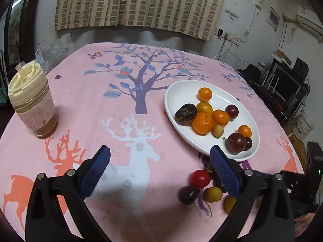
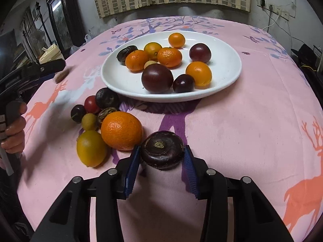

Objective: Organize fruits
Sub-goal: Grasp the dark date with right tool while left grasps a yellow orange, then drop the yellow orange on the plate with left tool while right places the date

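- Right claw point(image 2: 161, 153): blue ribbed pads on black fingers, closed against both sides of a dark purple, flattened round fruit with a pale ringed stem scar point(image 2: 162, 149); the fruit sits low over the pink deer-and-tree patterned cloth on the table point(image 2: 252, 121), and whether it still touches the cloth I cannot tell
- Left claw point(image 1: 159, 157): pads spread wide, nothing between them, hanging over the white deer print; a person's hand point(image 2: 14, 135) grips its handle at the left edge of the right wrist view
- White oval ceramic plate point(image 2: 228, 68): lies beyond the loose fruit, holding several orange citrus of differing sizes, three dark red-purple plums, one wrinkled dark fruit and a small tan one
- Loose pile on the cloth, just in front of the plate's near-left rim: large orange mandarin point(image 2: 121, 130) just beside the held fruit (touching or not, unclear), yellow-green oval fruit point(image 2: 91, 151) against the mandarin, small olive-green round fruit point(image 2: 89, 121), red cherry tomato point(image 2: 91, 104), small dark cherry-like fruit point(image 2: 77, 113), dark round fruit point(image 2: 107, 98) near the rim
- Clear plastic tumbler of brown drink with a cream lid point(image 1: 32, 98): upright at the table's far left, well apart from the fruit
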Motion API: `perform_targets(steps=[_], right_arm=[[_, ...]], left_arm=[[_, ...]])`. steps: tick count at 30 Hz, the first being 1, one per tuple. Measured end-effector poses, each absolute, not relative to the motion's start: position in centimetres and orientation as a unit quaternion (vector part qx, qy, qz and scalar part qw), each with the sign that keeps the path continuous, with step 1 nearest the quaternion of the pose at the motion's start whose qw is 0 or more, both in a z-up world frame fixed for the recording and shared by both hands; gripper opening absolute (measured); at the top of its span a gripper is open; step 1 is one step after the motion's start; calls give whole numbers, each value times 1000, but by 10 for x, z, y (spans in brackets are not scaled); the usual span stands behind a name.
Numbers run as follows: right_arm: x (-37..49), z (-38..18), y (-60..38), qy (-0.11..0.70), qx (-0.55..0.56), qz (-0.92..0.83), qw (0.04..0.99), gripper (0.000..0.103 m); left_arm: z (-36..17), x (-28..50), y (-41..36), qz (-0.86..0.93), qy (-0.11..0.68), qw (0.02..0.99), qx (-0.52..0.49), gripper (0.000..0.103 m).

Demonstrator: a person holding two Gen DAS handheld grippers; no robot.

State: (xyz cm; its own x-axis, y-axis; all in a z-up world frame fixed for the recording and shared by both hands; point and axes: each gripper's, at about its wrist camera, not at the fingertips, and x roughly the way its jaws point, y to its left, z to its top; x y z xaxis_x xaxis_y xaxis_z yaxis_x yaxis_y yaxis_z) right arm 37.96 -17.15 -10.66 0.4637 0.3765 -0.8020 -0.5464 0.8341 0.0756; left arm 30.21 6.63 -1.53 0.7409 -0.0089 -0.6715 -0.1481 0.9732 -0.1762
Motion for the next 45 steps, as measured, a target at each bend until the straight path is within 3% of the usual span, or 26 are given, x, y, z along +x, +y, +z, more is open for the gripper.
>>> perform_targets(steps=[7,11,15,28,31,36,45], right_arm=[[385,-95,-205,424,-8,261,867,43],[387,-89,-224,413,33,239,878,43],[387,-89,-226,413,40,239,878,43],[374,-85,-216,401,25,266,876,43],[373,-85,-216,401,25,266,876,43],[373,-86,-217,401,27,271,875,43],[382,-44,-198,343,58,295,890,43]], left_arm=[[-16,289,40,-56,370,924,-80,95],[-27,268,-4,-163,387,907,-28,69],[-39,253,-42,-192,393,898,35,54],[-67,280,-66,-161,448,877,62,48],[-72,287,-69,-160,459,872,61,39],[-71,287,-62,-162,460,872,44,38],[-7,295,-23,-171,390,905,-9,38]])
